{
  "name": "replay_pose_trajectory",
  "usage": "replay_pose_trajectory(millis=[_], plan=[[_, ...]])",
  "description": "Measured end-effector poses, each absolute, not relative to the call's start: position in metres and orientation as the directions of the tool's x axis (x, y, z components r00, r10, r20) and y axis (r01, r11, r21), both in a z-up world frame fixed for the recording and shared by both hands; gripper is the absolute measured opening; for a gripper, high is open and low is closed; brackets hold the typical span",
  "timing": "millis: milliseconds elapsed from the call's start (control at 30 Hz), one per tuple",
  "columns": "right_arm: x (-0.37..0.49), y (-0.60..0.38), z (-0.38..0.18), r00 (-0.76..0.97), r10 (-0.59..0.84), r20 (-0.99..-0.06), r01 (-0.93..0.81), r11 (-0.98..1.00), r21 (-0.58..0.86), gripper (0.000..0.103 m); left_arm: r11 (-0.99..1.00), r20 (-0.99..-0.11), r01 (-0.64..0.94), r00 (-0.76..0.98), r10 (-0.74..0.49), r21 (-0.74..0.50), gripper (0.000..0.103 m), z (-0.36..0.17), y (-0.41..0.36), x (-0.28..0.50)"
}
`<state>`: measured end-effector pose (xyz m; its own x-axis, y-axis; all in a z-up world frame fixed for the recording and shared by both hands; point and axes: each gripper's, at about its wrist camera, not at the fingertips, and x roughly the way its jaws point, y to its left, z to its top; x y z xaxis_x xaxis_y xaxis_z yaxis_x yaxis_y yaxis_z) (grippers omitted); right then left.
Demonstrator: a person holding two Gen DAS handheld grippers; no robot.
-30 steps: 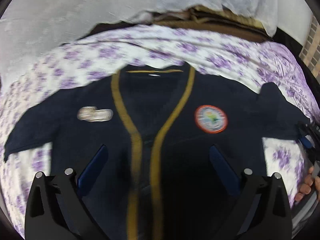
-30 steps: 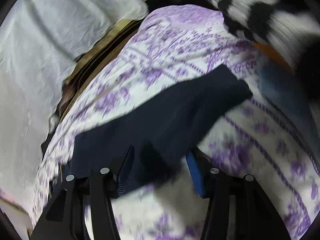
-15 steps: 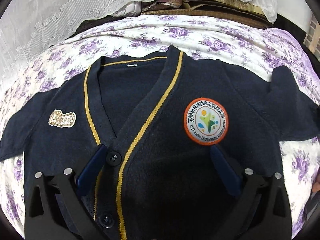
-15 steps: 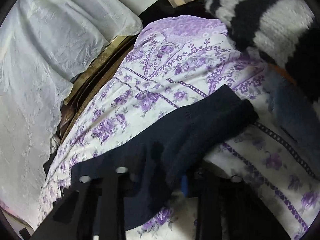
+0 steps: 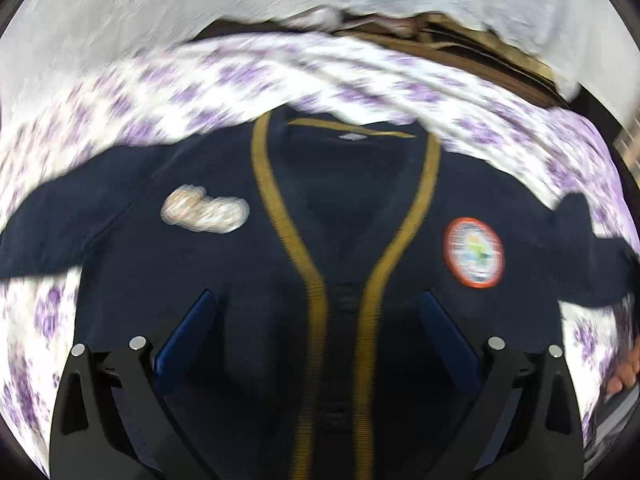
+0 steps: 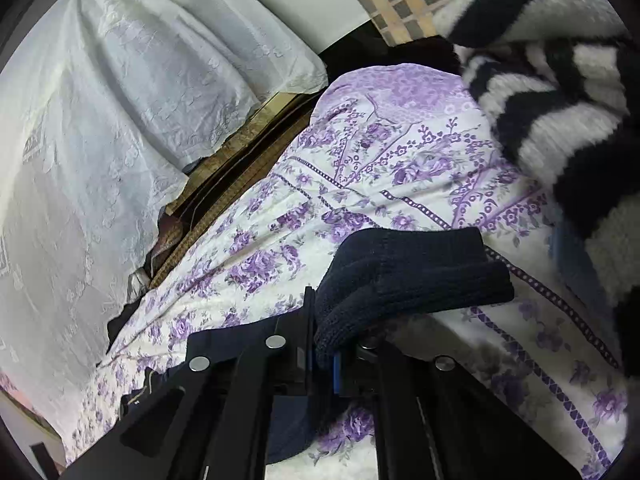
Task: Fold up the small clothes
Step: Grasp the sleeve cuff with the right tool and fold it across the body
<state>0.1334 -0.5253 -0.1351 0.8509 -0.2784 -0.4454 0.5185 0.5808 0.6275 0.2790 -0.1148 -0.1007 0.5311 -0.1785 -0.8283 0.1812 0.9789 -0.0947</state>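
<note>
A small navy cardigan (image 5: 240,280) with gold trim lies face up on the purple-flowered bedsheet (image 5: 280,76), sleeves spread to both sides. It has a round orange-rimmed badge (image 5: 474,253) and a pale patch (image 5: 205,214) on the chest. My left gripper (image 5: 320,320) hovers open over the cardigan's front, nothing between its blue pads; this view is blurred. In the right wrist view, my right gripper (image 6: 326,344) is shut on the cardigan's sleeve (image 6: 408,268), and the cuff end bulges out past the jaws above the sheet (image 6: 360,184).
White lace cloth (image 6: 120,120) hangs along the bed's far side over a brown wooden edge (image 6: 240,160). A black-and-white striped fuzzy garment (image 6: 560,100) fills the right wrist view's upper right. A person's fingers (image 5: 624,372) show at the left wrist view's right edge.
The right gripper's jaws closed on the sleeve and lifted its cuff end off the sheet. The left gripper shifted over the cardigan, whose front now sits further right in its view.
</note>
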Motion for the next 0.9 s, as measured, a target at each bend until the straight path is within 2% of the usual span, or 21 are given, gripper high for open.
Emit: replay_pose_trajectory(millis=[100, 233, 467, 633, 833, 900], plan=[[0.129, -0.521, -0.128, 0.862, -0.281, -0.421, 0.5, 0.6, 0.624, 0.007, 0.981, -0.84, 0.134, 0.509, -0.19, -0.14, 0.099, -0.103, -0.095, 0.286], [0.119, -0.514, -0.116, 0.876, -0.301, -0.377, 0.48, 0.621, 0.619, 0.007, 0.992, -0.836, 0.117, 0.537, -0.11, -0.055, 0.099, -0.099, -0.081, 0.283], [0.109, -0.509, -0.1, 0.883, -0.318, -0.344, 0.468, 0.627, 0.623, 0.007, 1.0, -0.835, -0.012, 0.55, 0.003, -0.005, 0.099, -0.106, 0.0, 0.275], [0.115, -0.481, -0.074, 0.902, -0.303, -0.308, 0.429, 0.711, 0.558, 0.007, 0.986, -0.851, -0.107, 0.522, -0.051, -0.125, 0.099, -0.113, 0.039, 0.28], [0.132, -0.445, -0.053, 0.925, -0.243, -0.293, 0.367, 0.777, 0.511, 0.007, 0.999, -0.824, -0.041, 0.564, 0.045, 0.027, 0.099, -0.112, 0.009, 0.275], [0.14, -0.434, -0.049, 0.928, -0.227, -0.296, 0.352, 0.793, 0.498, 0.007, 0.999, -0.82, -0.041, 0.57, 0.053, 0.036, 0.099, -0.112, 0.009, 0.273]])
